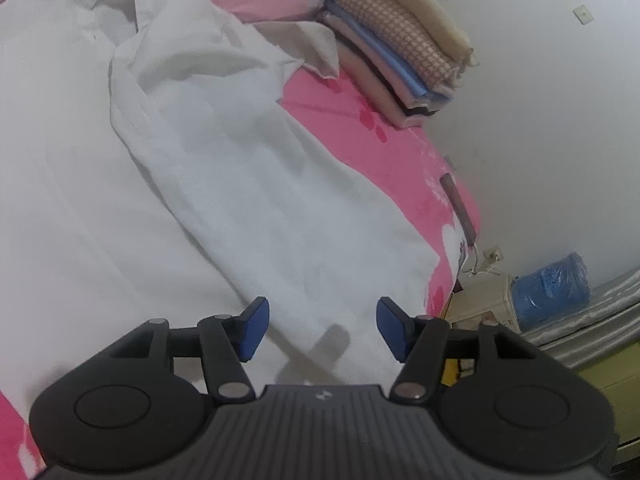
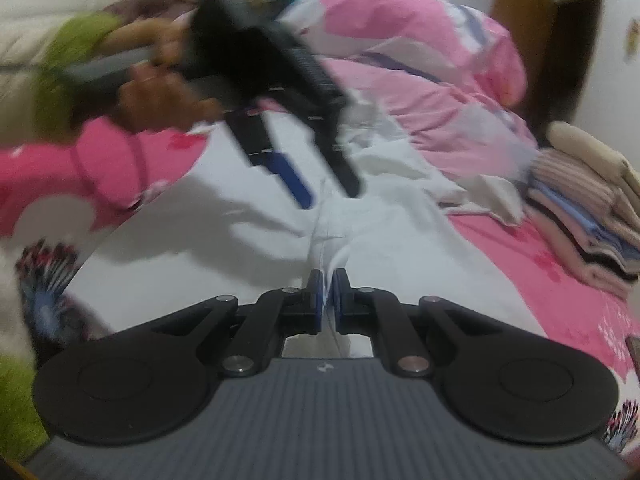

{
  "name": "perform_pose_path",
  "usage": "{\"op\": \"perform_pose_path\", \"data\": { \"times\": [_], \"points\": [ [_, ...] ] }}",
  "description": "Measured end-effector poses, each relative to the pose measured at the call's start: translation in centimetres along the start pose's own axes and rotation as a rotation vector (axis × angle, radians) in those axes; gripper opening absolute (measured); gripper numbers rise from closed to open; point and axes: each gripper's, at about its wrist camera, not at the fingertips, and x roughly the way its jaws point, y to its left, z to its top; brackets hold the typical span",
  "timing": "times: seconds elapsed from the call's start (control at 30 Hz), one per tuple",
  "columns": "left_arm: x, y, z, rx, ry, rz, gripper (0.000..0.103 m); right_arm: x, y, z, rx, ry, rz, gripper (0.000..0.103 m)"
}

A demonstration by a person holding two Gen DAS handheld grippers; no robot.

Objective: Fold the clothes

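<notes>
- Right tongs (image 2: pixel 328 292), nearest in the right wrist view, are pinching together on a raised fold of the white shirt (image 2: pixel 360 240); a thin ridge of cloth is showing between the blue pads (image 2: pixel 316 296).
- Left tongs (image 1: pixel 322 326) are standing wide apart w/ nothing between them, hovering just over the shirt's (image 1: pixel 208 168) lower edge; their shadow is lying on the cloth below.
- The shirt is lying spread out on the pink bed sheet (image 1: pixel 384 152), wrinkled, one front panel folded over twd the middle, collar end at the far side.
- In the right wrist view the left tongs (image 2: pixel 316 184) are showing blurred above the shirt's middle, apart, held by a hand (image 2: pixel 160 96) w/ a green sleeve (image 2: pixel 68 80) behind it.
- Beyond the shirt, a stack of folded clothes (image 1: pixel 400 52) is sitting on the sheet near the wall: cream piece on top, then a checked one, then blue and pink layers. The shirt's far corner is lying just beside it; can't tell if touching.
- A rumpled pink quilt (image 2: pixel 420 72) is piled at the far end of the bed.
- Off the bed's edge, a blue plastic-wrapped bundle (image 1: pixel 552 288) is sitting by the wall, well apart from the shirt.
- A brown door (image 2: pixel 552 48) is standing far back.
</notes>
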Motion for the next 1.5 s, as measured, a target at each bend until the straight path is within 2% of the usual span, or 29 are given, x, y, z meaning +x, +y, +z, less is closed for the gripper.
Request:
{"op": "perform_pose_path", "data": {
  "times": [0.1, 0.23, 0.4, 0.53, 0.6, 0.73, 0.83, 0.93, 1.03, 1.17, 1.33, 1.4, 1.5],
  "points": [
    [0.6, 0.2, 0.2, 0.009, 0.014, 0.043, 0.061, -0.2, 1.5, 0.1, -0.076, -0.003, 0.026, 0.004],
    [1.2, 0.4, 0.1, 0.045, 0.038, 0.152, 0.061, -0.3, 3.0, 0.1, -0.142, 0.01, 0.038, 0.005],
    [1.2, 1.0, -0.5, 0.059, 0.068, 0.181, 0.061, 0.2, 3.7, -0.4, -0.16, 0.031, 0.036, 0.007],
    [0.9, 1.0, -0.5, 0.056, 0.064, 0.185, 0.06, 0.3, 4.4, -0.7, -0.178, 0.04, 0.062, 0.027],
    [0.8, 1.1, -0.4, 0.049, 0.056, 0.182, 0.06, 0.0, 4.7, -0.7, -0.171, 0.026, 0.091, 0.028],
    [0.8, 1.2, -0.3, 0.042, 0.05, 0.172, 0.06, -0.7, 4.1, -0.8, -0.1, 0.004, 0.105, 0.029],
    [0.9, 1.2, -0.3, 0.044, 0.048, 0.163, 0.06, -0.6, 2.1, -0.8, 0.054, 0.004, 0.076, 0.03],
    [1.0, 1.3, -0.2, 0.045, 0.046, 0.154, 0.06, 0.2, -0.4, -0.9, 0.258, 0.008, 0.097, 0.031],
    [1.1, 1.3, -0.2, 0.047, 0.044, 0.146, 0.06, 2.3, -0.8, -1.1, 0.338, 0.051, 0.135, 0.03],
    [1.2, 1.3, -0.1, 0.051, 0.044, 0.133, 0.06, 2.8, 1.9, -0.7, 0.185, 0.053, 0.102, 0.015],
    [1.5, 1.4, 0.0, 0.063, 0.051, 0.128, 0.06, 3.2, 5.7, -0.2, -0.039, 0.047, 0.05, 0.011],
    [1.5, 1.4, 0.1, 0.064, 0.045, 0.135, 0.057, 3.4, 7.2, 0.0, -0.128, 0.045, 0.029, 0.01],
    [1.6, 1.4, 0.0, 0.068, 0.037, 0.164, 0.042, 3.4, 9.2, -0.2, -0.271, 0.049, -0.022, 0.009]
  ]
}}
